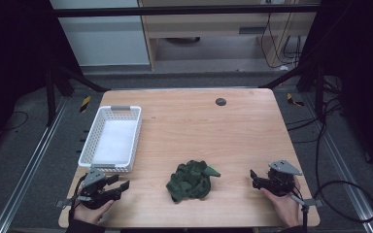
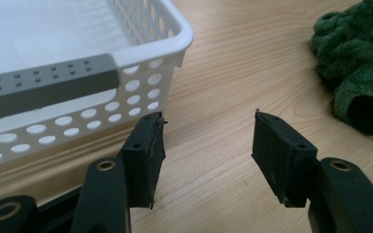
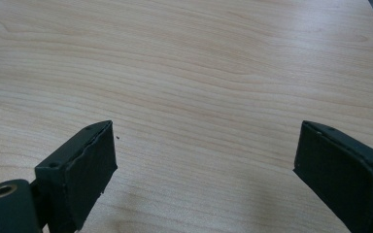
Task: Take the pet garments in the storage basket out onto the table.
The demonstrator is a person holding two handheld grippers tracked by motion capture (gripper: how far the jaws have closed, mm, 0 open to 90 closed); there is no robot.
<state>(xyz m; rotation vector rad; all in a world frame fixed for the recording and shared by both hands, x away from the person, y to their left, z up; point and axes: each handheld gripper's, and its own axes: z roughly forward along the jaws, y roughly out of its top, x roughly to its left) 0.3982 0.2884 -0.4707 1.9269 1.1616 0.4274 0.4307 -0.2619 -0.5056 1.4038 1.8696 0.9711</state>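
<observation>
Crumpled green fleece cloth (image 1: 192,180) lies bunched at the near-middle of the wooden table (image 1: 233,131), between both grippers and touching neither; white perforated basket (image 1: 110,138) sits empty to its left. Left gripper (image 1: 121,186) and right gripper (image 1: 253,175) both gape with nothing between the jaws. Cloth looks light, soft and floppy (will sag and unfold when lifted), so best pinched on a raised fold near the top of the heap
</observation>
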